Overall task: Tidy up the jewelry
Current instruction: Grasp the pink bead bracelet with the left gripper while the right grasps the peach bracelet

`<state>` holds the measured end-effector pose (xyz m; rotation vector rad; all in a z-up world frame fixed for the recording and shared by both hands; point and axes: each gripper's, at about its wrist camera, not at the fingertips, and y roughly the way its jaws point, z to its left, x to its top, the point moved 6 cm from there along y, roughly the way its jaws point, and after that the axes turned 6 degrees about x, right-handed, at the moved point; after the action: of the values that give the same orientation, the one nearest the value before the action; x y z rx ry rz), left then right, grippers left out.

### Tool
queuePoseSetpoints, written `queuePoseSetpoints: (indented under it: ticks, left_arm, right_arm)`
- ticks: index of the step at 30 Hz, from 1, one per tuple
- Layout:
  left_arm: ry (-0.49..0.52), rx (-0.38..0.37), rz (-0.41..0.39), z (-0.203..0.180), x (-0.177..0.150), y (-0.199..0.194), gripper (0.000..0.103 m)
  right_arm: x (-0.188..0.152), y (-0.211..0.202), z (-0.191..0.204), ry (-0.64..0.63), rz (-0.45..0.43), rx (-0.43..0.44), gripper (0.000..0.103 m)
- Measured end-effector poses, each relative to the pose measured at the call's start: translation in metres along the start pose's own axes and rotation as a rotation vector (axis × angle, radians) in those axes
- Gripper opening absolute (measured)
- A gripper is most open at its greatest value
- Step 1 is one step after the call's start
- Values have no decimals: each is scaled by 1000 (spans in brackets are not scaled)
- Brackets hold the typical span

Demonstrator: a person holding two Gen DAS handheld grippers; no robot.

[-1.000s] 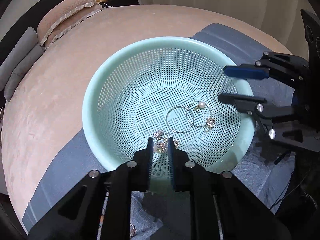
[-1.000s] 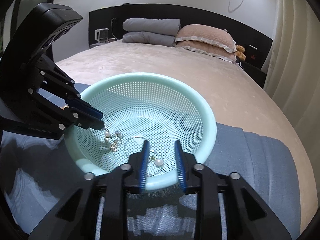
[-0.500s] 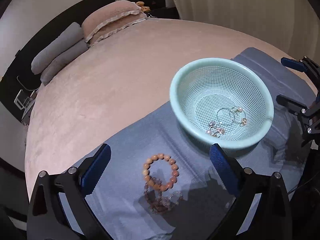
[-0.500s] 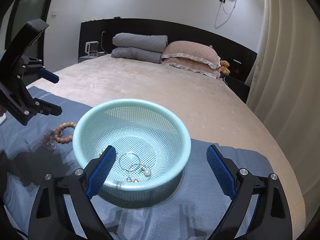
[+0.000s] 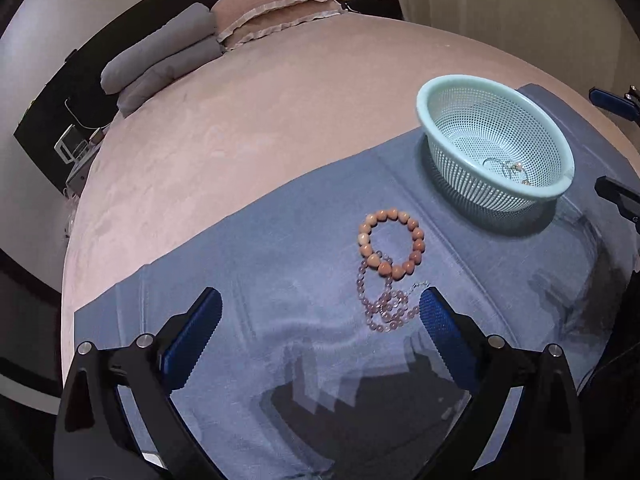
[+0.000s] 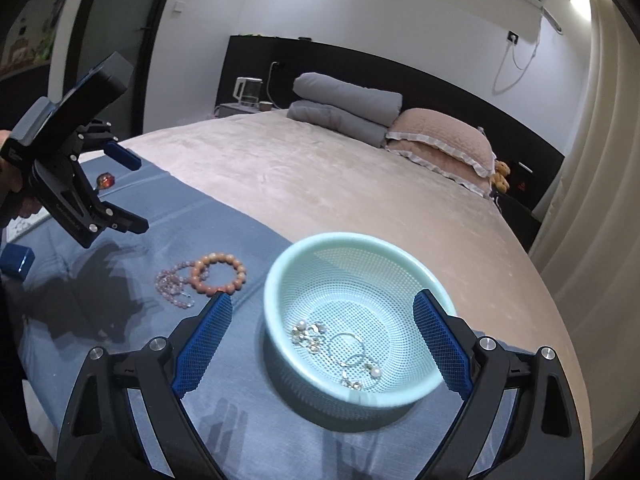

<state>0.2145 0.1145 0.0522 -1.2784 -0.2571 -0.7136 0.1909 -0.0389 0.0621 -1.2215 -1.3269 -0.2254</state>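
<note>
I have earrings [image 6: 340, 344] lying in the green basket [image 6: 280, 276], so that part looks done. The orange bracelet [image 5: 390, 243] and pink bead strand [image 5: 384, 308] lie on the blue cloth [image 5: 260, 264], waiting. My left gripper [image 5: 320, 322] and right gripper [image 6: 322, 338] gape wide, empty.

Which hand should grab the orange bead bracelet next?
Probably the left. The left gripper is open above the blue cloth with the orange bead bracelet just ahead; the right gripper faces the basket.
</note>
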Motion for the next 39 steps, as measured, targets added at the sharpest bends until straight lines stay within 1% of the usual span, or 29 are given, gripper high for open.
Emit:
queuePoseSetpoints:
  ticks: [5, 8, 12, 14, 16, 21, 28, 31, 34, 37, 39]
  left_arm:
    - [-26, -1, 21, 13, -22, 5, 97]
    - [-41, -17, 45, 17, -35, 13, 97]
    - [-47, -24, 68, 21, -49, 22, 97]
    - [-51, -27, 78, 22, -54, 28, 97]
    - [-50, -37, 89, 23, -58, 33, 97]
    - [-47, -52, 107, 22, -65, 49, 97]
    - [-41, -89, 106, 16, -65, 65, 97]
    - [-37, -116, 89, 12, -59, 68, 97]
    - [-33, -142, 59, 8, -52, 70, 97]
    - [-26, -149, 36, 5, -45, 73, 97]
    - [-24, -167, 26, 4, -41, 76, 95]
  right_arm:
    - [10, 13, 31, -42, 9, 52, 88]
    - [13, 24, 49, -39, 15, 117, 88]
    - [13, 47, 74, -45, 48, 194, 88]
    - [12, 59, 84, -49, 67, 216, 88]
    - [12, 68, 91, -49, 66, 230, 88]
    - [5, 94, 102, -20, 105, 278, 88]
    - [-6, 126, 97, 59, 147, 305, 88]
    - [-6, 134, 92, 66, 140, 260, 88]
    - [-2, 137, 91, 71, 118, 258, 88]
    - [4, 134, 98, 61, 81, 310, 87]
    - [7, 133, 103, 35, 66, 333, 86]
